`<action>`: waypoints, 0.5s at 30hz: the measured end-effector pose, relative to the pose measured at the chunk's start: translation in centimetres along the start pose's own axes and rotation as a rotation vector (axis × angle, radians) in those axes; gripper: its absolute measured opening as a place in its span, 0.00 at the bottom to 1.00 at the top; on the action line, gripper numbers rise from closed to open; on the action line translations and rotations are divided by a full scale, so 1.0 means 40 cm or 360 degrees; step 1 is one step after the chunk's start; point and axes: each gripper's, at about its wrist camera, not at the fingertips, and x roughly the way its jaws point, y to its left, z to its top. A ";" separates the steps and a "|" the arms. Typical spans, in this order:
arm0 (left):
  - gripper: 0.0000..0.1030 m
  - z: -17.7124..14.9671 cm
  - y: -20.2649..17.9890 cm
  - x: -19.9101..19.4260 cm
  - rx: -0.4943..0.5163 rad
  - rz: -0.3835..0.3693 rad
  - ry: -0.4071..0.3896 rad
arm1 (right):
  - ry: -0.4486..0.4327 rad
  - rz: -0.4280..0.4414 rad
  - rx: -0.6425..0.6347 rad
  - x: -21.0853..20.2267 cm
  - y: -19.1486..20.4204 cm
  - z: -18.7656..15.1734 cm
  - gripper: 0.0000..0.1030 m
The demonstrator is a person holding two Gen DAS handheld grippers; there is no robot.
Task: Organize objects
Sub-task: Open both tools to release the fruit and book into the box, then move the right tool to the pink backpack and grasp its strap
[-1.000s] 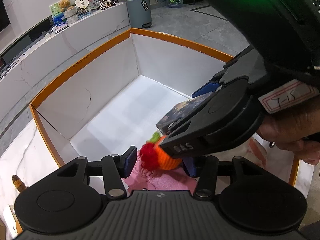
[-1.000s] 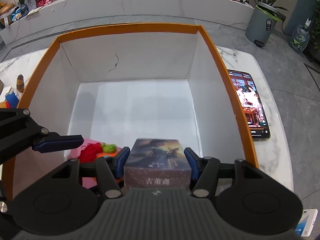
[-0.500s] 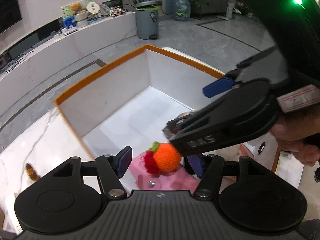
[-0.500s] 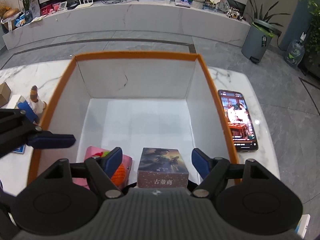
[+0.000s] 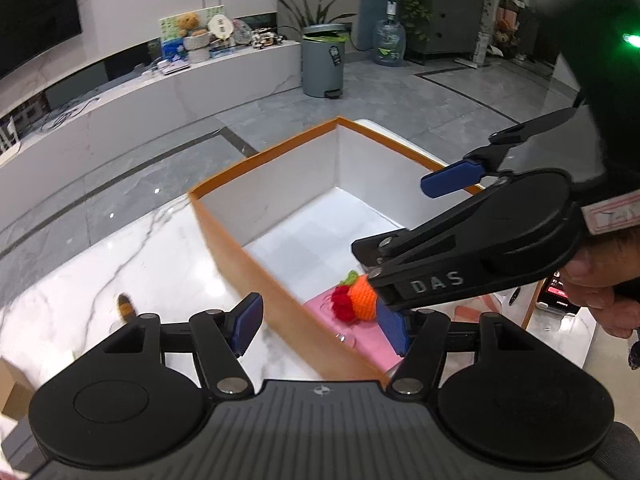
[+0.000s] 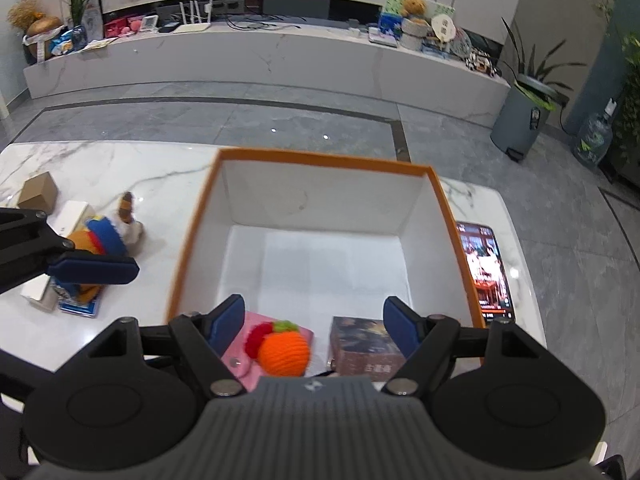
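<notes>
Right gripper (image 6: 314,322) and left gripper (image 5: 320,322) both parted, empty, above orange-rimmed box (image 6: 320,158), white marble table (image 6: 120,168), grey tiled floor (image 6: 240,112).

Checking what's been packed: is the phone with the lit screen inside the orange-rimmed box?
No, the phone lies on the marble table just outside the right wall of the box.

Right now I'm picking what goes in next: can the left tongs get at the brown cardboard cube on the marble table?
Probably yes: the left tongs are open and empty outside the orange-rimmed box, and nothing blocks the brown cardboard cube.
</notes>
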 end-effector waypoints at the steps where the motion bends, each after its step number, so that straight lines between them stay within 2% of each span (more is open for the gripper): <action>1: 0.72 -0.003 0.006 -0.008 -0.0008 0.0008 -0.0004 | -0.0009 0.0000 -0.0008 -0.009 0.008 0.001 0.75; 5: 0.72 -0.023 0.032 -0.049 -0.0049 0.0029 -0.0037 | -0.0039 0.0004 -0.0041 -0.045 0.045 -0.002 0.75; 9: 0.73 -0.062 0.070 -0.101 -0.0140 0.0032 -0.0129 | -0.0128 0.0024 -0.0059 -0.090 0.092 -0.017 0.75; 15: 0.83 -0.182 0.103 -0.168 -0.0186 0.0163 -0.0286 | -0.0262 0.0106 -0.0072 -0.130 0.193 -0.059 0.75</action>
